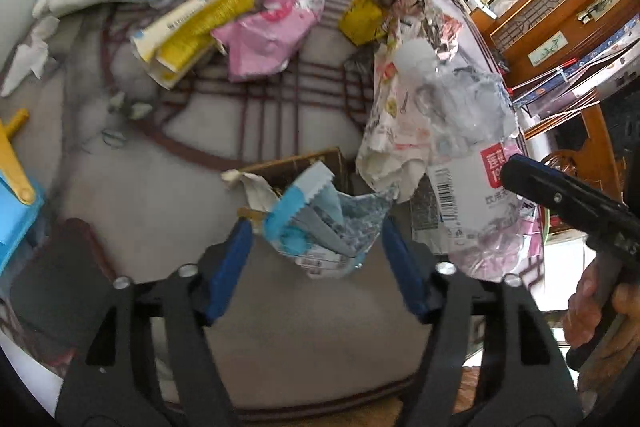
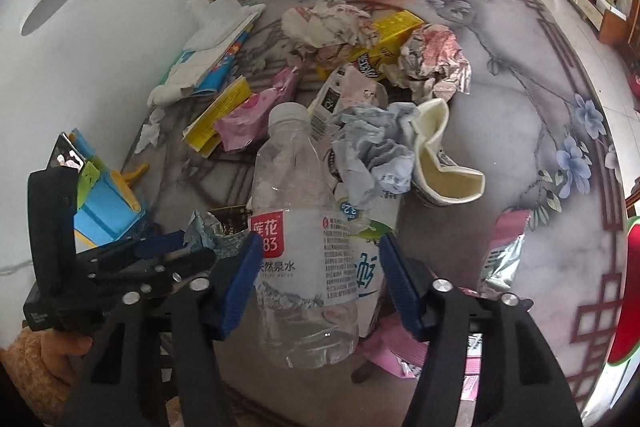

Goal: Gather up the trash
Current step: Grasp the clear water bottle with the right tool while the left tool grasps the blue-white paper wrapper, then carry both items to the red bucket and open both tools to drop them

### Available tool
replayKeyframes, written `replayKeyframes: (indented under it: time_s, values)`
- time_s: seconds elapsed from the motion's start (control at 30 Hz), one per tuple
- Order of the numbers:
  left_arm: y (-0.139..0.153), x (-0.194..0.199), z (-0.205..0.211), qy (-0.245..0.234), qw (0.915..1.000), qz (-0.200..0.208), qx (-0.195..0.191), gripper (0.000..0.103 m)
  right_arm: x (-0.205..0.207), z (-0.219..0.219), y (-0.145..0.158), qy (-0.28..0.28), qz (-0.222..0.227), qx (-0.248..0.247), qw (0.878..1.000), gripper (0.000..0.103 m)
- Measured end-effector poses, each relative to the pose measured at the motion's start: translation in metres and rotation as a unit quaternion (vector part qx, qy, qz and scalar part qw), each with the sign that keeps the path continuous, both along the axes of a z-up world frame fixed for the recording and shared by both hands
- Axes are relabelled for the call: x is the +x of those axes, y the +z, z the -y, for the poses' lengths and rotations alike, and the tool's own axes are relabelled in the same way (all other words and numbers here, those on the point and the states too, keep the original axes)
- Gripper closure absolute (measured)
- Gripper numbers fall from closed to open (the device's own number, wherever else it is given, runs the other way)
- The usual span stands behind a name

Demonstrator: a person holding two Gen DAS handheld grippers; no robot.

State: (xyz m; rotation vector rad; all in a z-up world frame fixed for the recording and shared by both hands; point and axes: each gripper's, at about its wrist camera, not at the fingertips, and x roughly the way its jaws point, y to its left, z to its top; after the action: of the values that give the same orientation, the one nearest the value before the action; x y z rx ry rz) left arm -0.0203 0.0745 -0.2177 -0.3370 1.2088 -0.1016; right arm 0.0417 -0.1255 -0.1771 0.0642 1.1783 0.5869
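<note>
Bottle [image 2: 304,259] lies between right claw [image 2: 318,263], seemingly untouched.

A round marble-patterned table [image 2: 500,155] bears a clear bottle [image 2: 304,227] and crumpled wrappers [image 2: 436,63].

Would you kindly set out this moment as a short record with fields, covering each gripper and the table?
left gripper: jaws on either side of a crumpled blue wrapper, no clear contact
right gripper: jaws on either side of a clear plastic bottle, contact unclear
bottle: lying down, white cap away from the camera
table: marble-patterned, strewn with trash
nearby: crushed paper cup, pink pouch
</note>
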Motion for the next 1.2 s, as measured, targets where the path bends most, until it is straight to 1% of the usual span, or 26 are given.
replayKeyframes:
  time_s: [0.03,0.1,0.13,0.2,0.23,0.27,0.3,0.4,0.47,0.5,0.53,0.57,0.63,0.73,0.8,0.83,0.93,1.0,1.07,1.13,1.2]
  values:
    - [-0.005,0.002,0.002,0.000,1.0000,-0.006,0.001,0.036,0.000,0.001,0.000,0.001,-0.002,0.003,1.000,0.033]
    - [-0.014,0.006,0.002,0.004,0.9998,-0.020,0.003,0.037,0.002,-0.002,-0.003,0.004,-0.010,0.008,1.000,0.031]
    - [-0.022,0.009,0.000,0.011,0.9993,-0.033,-0.013,0.042,0.002,-0.005,-0.004,0.006,-0.013,0.008,1.000,0.031]
    - [-0.025,0.009,-0.004,0.021,0.9983,-0.040,-0.037,0.051,0.000,-0.005,-0.005,0.009,-0.016,0.008,1.000,0.031]
    - [-0.022,0.008,-0.006,0.025,0.9981,-0.035,-0.044,0.054,-0.001,-0.006,-0.005,0.010,-0.017,0.008,1.000,0.031]
    - [-0.021,0.007,-0.006,0.024,0.9984,-0.031,-0.040,0.065,-0.002,-0.007,-0.005,0.011,-0.016,0.009,1.000,0.031]
    - [-0.018,0.006,-0.006,0.022,0.9989,-0.025,-0.034,0.067,-0.002,-0.008,-0.005,0.011,-0.017,0.010,1.000,0.030]
    - [-0.007,0.004,-0.011,0.022,0.9995,-0.008,-0.022,0.070,0.000,-0.011,-0.009,0.010,-0.021,0.002,1.000,0.030]
    - [0.004,0.001,-0.014,0.023,0.9995,0.010,-0.017,0.070,0.002,-0.015,-0.017,0.010,-0.029,-0.015,0.999,0.030]
    - [0.009,0.001,-0.015,0.022,0.9995,0.020,-0.014,0.070,0.003,-0.017,-0.022,0.009,-0.034,-0.022,0.999,0.031]
    - [0.014,0.000,-0.016,0.020,0.9993,0.031,-0.010,0.070,0.004,-0.017,-0.026,0.009,-0.041,-0.023,0.999,0.048]
    - [0.020,0.003,-0.021,0.019,0.9991,0.036,-0.009,0.070,0.004,-0.016,-0.029,0.007,-0.049,-0.020,0.999,0.050]
    - [0.030,0.004,-0.019,0.013,0.9986,0.052,-0.002,0.070,0.002,-0.015,-0.027,0.004,-0.048,-0.008,0.999,0.052]
    - [0.048,0.004,-0.017,0.005,0.9966,0.081,0.009,0.070,-0.002,-0.012,-0.006,0.003,-0.018,0.012,1.000,0.052]
    - [0.059,0.011,-0.010,-0.001,0.9946,0.103,0.016,0.070,-0.005,-0.005,0.016,-0.006,0.008,0.032,0.999,0.052]
    - [0.067,0.014,-0.007,-0.005,0.9933,0.114,0.017,0.070,-0.007,-0.003,0.024,-0.011,0.019,0.036,0.999,0.052]
    - [0.077,0.021,0.005,-0.018,0.9910,0.132,0.010,0.070,-0.009,0.015,0.050,-0.042,0.056,0.049,0.996,0.052]
    - [0.086,0.027,0.019,-0.036,0.9891,0.143,0.003,0.070,-0.010,0.033,0.066,-0.071,0.078,0.053,0.993,0.052]
    - [0.092,0.037,0.041,-0.058,0.9867,0.152,-0.003,0.070,-0.014,0.058,0.079,-0.104,0.101,0.045,0.988,0.052]
    - [0.095,0.044,0.059,-0.076,0.9847,0.157,-0.008,0.070,-0.015,0.085,0.085,-0.135,0.112,0.039,0.984,0.052]
    - [0.097,0.052,0.088,-0.104,0.9813,0.161,-0.015,0.070,-0.017,0.112,0.085,-0.167,0.114,0.037,0.979,0.052]
